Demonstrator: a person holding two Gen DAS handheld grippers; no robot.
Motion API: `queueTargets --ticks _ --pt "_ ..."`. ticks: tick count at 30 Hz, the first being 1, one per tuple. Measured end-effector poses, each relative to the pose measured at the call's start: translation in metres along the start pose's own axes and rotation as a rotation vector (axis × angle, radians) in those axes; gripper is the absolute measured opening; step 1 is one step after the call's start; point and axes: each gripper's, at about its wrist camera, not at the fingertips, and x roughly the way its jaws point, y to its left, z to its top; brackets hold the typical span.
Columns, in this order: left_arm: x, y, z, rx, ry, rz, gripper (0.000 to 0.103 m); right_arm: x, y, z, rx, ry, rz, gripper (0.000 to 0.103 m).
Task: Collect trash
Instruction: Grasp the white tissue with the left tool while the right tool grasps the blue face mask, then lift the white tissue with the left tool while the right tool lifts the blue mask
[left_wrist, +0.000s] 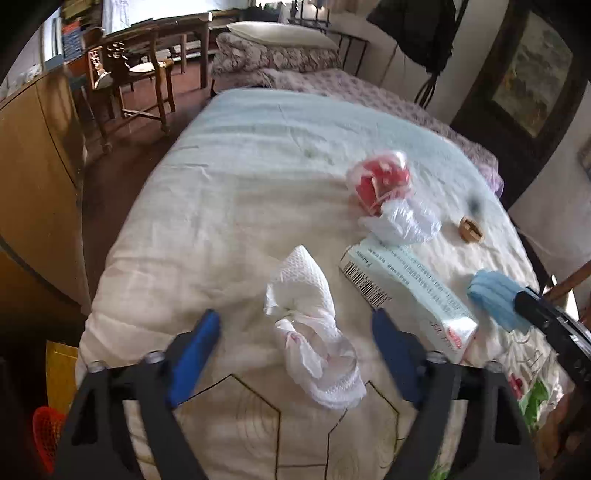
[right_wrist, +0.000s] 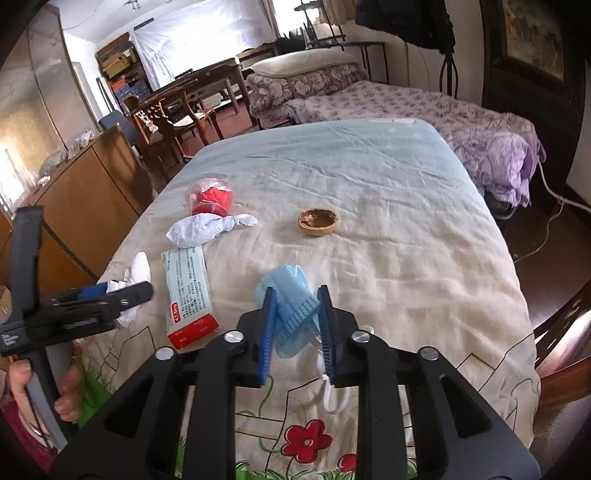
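- Right gripper (right_wrist: 295, 317) pinches the blue mask (right_wrist: 286, 295): both pads press its folded sides, and the mask lies on the quilt (right_wrist: 406, 277) near its front edge
- Mask long axis runs away from the camera, in line with the fingers; its white loop (right_wrist: 334, 395) trails back under the right-hand finger
- Left gripper (left_wrist: 295, 328) stands spread around the white tissue (left_wrist: 306, 321), pads not touching it; the tissue lies between the fingers, long axis roughly along them
- Judgement: each wad is already centred under its own gripper, so the left needs only to close, the right only to lift
- Green box (right_wrist: 188, 291) lies between the two grippers, nearer the left one
- Farther out: white bag (right_wrist: 207, 227), red cup (right_wrist: 210, 199), nutshell (right_wrist: 318, 220), apart from both grippers
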Motion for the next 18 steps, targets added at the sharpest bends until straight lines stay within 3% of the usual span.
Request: queueTargets --ticks 2,4,6,12,18 --pt "0.000 0.000 -0.001 0.005 -0.005 0.010 0.058 -0.005 -0.003 0.002 0.018 -0.024 0.005 0.046" --pt "-0.006 0.003 -0.002 -0.008 -0.027 -0.041 0.030 -0.006 -0.005 0.003 0.033 -0.042 0.016 0.048" --pt "-0.013 0.004 -0.005 -0.020 -0.048 -0.085 0.021 -0.011 -0.010 0.003 0.063 -0.068 0.036 0.048" --pt "-0.039 0.002 -0.015 -0.016 -0.144 -0.120 0.021 -0.008 -0.017 0.005 0.105 -0.063 0.056 0.048" --pt "-0.036 -0.002 -0.013 -0.010 -0.119 -0.113 0.021 0.014 -0.004 0.004 0.049 0.014 -0.005 0.048"
